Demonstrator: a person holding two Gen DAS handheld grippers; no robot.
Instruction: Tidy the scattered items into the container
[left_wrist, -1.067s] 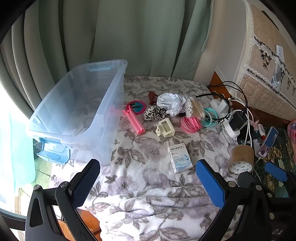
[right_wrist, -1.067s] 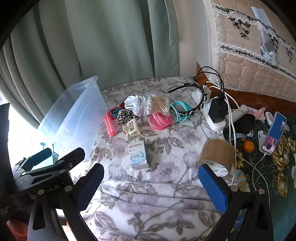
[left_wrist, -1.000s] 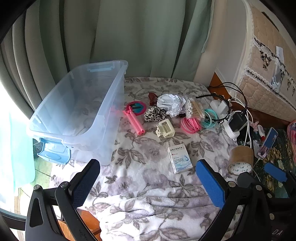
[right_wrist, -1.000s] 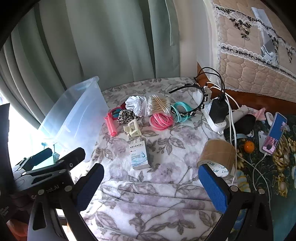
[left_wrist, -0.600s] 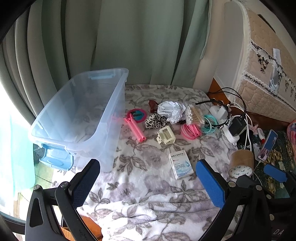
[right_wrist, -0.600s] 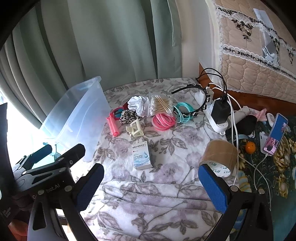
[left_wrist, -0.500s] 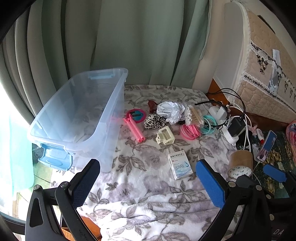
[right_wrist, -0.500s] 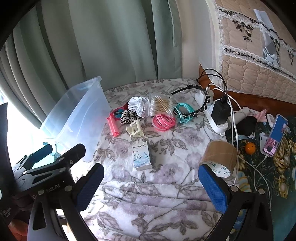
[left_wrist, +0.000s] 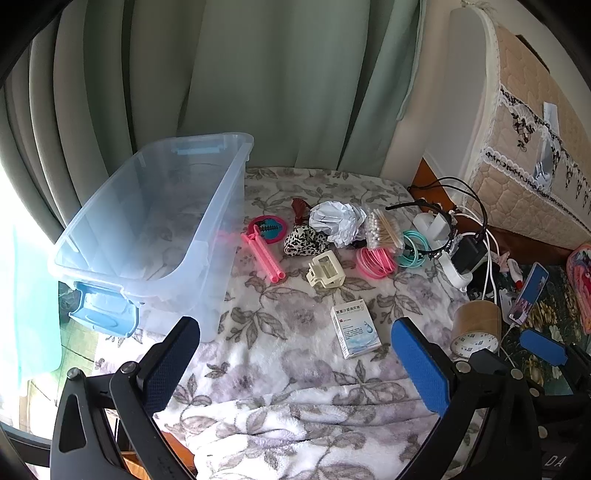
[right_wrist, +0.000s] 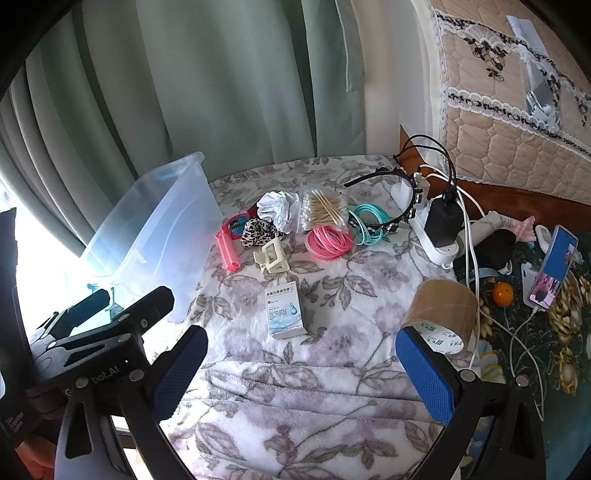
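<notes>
A clear plastic bin (left_wrist: 147, 225) (right_wrist: 155, 229) with blue latches stands at the left of a floral blanket. Scattered to its right lie pink rods (left_wrist: 263, 253), a leopard scrunchie (left_wrist: 304, 240), crumpled paper (left_wrist: 334, 221), a bag of cotton swabs (right_wrist: 325, 214), pink bands (right_wrist: 328, 240), teal bands (right_wrist: 367, 221), a cream hair claw (left_wrist: 325, 269) and a small white box (left_wrist: 355, 328) (right_wrist: 285, 308). My left gripper (left_wrist: 295, 365) is open and empty, above the blanket's near edge. My right gripper (right_wrist: 299, 373) is open and empty, short of the box.
A roll of brown tape (right_wrist: 441, 314) sits at the blanket's right edge. A black headband (right_wrist: 391, 195), a power strip with charger and cables (right_wrist: 443, 225), and a phone (right_wrist: 556, 266) lie to the right. Green curtains (left_wrist: 258, 81) hang behind.
Both grippers have drawn back and risen slightly, so the items appear a little farther away. Nothing on the blanket has moved.
</notes>
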